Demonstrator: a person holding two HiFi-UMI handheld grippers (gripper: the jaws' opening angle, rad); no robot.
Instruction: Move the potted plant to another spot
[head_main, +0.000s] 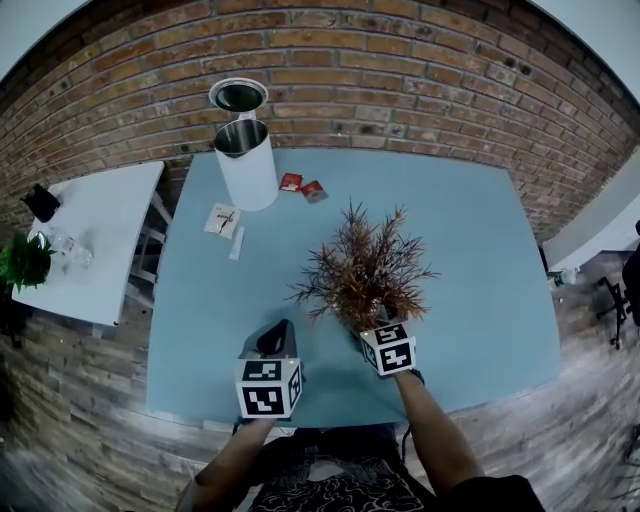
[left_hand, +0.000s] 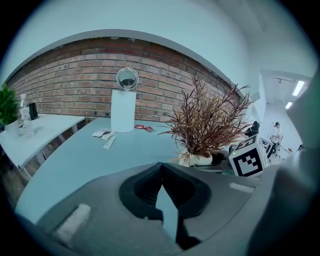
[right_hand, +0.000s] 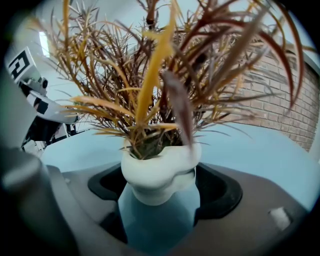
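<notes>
The potted plant (head_main: 365, 275) has stiff rust-brown leaves and a small white pot (right_hand: 160, 172). It is near the front middle of the light blue table (head_main: 480, 250). My right gripper (head_main: 372, 325) reaches in from the near side. Its jaws stand wide on either side of the pot, and the black pads (right_hand: 215, 192) press against the pot's sides. In the left gripper view the plant (left_hand: 207, 125) is ahead to the right. My left gripper (head_main: 278, 338) hangs just left of the plant, apart from it. Its tips (left_hand: 161, 167) meet with nothing between them.
A tall white kettle (head_main: 247, 160) with its lid up stands at the back of the table. Two red sachets (head_main: 302, 186) and paper packets (head_main: 223, 220) lie beside it. A white side table (head_main: 90, 235) at the left holds a green plant (head_main: 22, 262). A brick wall runs behind.
</notes>
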